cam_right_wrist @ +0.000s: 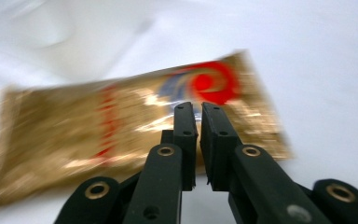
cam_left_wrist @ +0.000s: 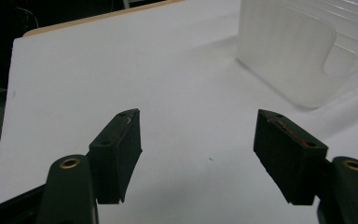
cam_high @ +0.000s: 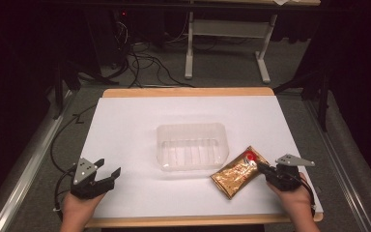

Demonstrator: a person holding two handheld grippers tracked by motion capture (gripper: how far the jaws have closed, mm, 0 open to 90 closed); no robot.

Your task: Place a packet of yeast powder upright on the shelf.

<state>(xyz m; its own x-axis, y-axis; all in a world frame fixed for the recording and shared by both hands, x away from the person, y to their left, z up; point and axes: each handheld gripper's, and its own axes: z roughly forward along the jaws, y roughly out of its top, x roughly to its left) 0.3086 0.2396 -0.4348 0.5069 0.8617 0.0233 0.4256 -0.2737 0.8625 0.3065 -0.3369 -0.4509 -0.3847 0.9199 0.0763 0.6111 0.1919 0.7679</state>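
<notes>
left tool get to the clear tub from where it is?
Probably yes. The left tool sits open near the table's front-left corner, and bare white surface lies between it and the clear tub. The gold packet lies on the tub's other side.

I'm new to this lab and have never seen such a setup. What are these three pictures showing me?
A person holds a two-jaw tool in each hand at a white table. One camera looks down from above; the other two ride on the tools and look along their black jaws. The left gripper is open over bare table. The right gripper has its jaws nearly together, by a gold packet with a red mark; whether it grips the packet is unclear. An empty clear plastic tub sits mid-table.
</notes>
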